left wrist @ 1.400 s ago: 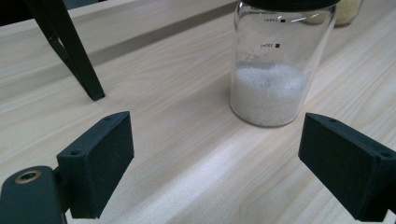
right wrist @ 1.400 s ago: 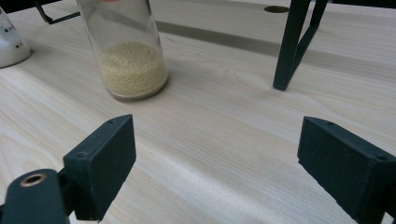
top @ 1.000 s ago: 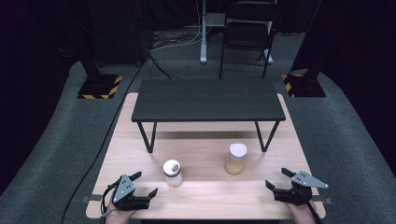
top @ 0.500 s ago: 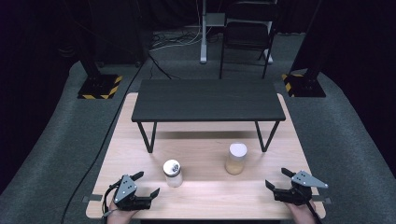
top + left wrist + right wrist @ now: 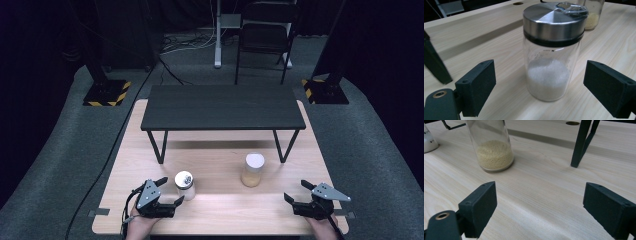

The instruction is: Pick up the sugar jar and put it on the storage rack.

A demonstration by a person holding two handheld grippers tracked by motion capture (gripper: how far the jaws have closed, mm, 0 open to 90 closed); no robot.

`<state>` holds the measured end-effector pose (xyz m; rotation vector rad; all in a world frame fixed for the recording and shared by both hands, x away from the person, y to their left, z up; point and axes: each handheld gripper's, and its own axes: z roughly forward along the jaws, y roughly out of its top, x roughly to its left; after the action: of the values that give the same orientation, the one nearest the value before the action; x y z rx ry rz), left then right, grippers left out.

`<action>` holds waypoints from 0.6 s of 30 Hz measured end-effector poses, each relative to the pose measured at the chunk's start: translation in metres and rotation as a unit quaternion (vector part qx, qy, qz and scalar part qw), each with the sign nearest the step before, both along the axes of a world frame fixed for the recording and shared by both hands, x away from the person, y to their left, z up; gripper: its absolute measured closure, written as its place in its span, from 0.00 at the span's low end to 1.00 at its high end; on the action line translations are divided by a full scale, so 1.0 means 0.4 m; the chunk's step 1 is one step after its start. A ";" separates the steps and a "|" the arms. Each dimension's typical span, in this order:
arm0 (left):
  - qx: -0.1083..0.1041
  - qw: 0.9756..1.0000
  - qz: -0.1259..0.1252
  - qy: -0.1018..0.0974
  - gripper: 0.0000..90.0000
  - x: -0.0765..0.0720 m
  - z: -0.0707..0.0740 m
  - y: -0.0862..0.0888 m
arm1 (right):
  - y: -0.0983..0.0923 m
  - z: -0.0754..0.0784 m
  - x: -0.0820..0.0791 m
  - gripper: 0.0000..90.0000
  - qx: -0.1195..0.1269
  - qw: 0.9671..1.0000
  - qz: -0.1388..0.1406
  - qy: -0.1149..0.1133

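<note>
Left tool (image 5: 170, 192) is seen at the near edge of the worktop (image 5: 220, 205), jaws spread wide, nothing clamped. In the left gripper view the salt jar (image 5: 552, 50) is framed between the two jaws, slightly ahead of the pads (image 5: 477, 86), with a clear gap on both sides; no contact. Jar is upright on the wood, steel lid on, white grains filling roughly the lower third. In the high view the same jar (image 5: 184, 185) is placed just beyond and to the right of the left tool's tips.

Right tool (image 5: 296, 192) is held at the near right corner, jaws apart, nothing between them; bare wood is seen between its pads (image 5: 479, 207). Grain jar (image 5: 491, 145) is located ahead of it and off to its left, well apart, upright, with yellowish grains in the bottom. In the high view that jar (image 5: 252, 170) is capped with a pale lid.

Farther out, a black low table (image 5: 222, 106) is set across the far half of the worktop; one leg (image 5: 580, 143) is seen ahead of the right tool.
</note>
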<state>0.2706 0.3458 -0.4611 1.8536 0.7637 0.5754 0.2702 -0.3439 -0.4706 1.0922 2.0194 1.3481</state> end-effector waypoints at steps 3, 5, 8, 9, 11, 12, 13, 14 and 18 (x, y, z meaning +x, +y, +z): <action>-0.008 1.000 -0.003 0.002 0.13 0.014 -0.003 -0.012 | 0.000 0.000 0.000 0.12 0.000 1.000 0.000 0.000; -0.005 1.000 -0.003 0.006 0.14 0.024 -0.003 -0.023 | 0.000 -0.001 -0.001 0.12 0.000 1.000 0.000 -0.001; -0.003 1.000 -0.008 0.011 0.15 0.039 -0.006 -0.037 | 0.000 -0.001 0.000 0.12 0.000 1.000 0.000 -0.001; -0.001 1.000 -0.009 0.013 0.16 0.044 -0.006 -0.042 | 0.000 0.000 0.000 0.12 0.000 1.000 0.001 -0.001; 0.000 1.000 -0.013 0.017 0.18 0.054 -0.009 -0.051 | 0.000 0.000 0.000 0.12 0.000 1.000 0.001 -0.001; 0.003 1.000 -0.015 0.020 0.18 0.058 -0.009 -0.056 | 0.000 0.000 0.000 0.12 0.000 1.000 0.001 -0.001; 0.005 1.000 -0.016 0.022 0.19 0.062 -0.010 -0.061 | 0.000 0.000 0.000 0.12 0.000 1.000 0.001 0.000; 0.012 1.000 -0.016 0.024 0.25 0.067 -0.012 -0.071 | 0.000 0.000 0.000 0.12 -0.001 1.000 0.001 -0.001; 0.012 0.999 -0.015 0.025 0.34 0.069 -0.014 -0.078 | 0.000 0.000 0.000 0.12 0.000 1.000 0.001 -0.001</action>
<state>0.2981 0.3145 -0.4666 1.9051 0.7646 0.5232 0.2703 -0.3439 -0.4707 1.0888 2.0204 1.3484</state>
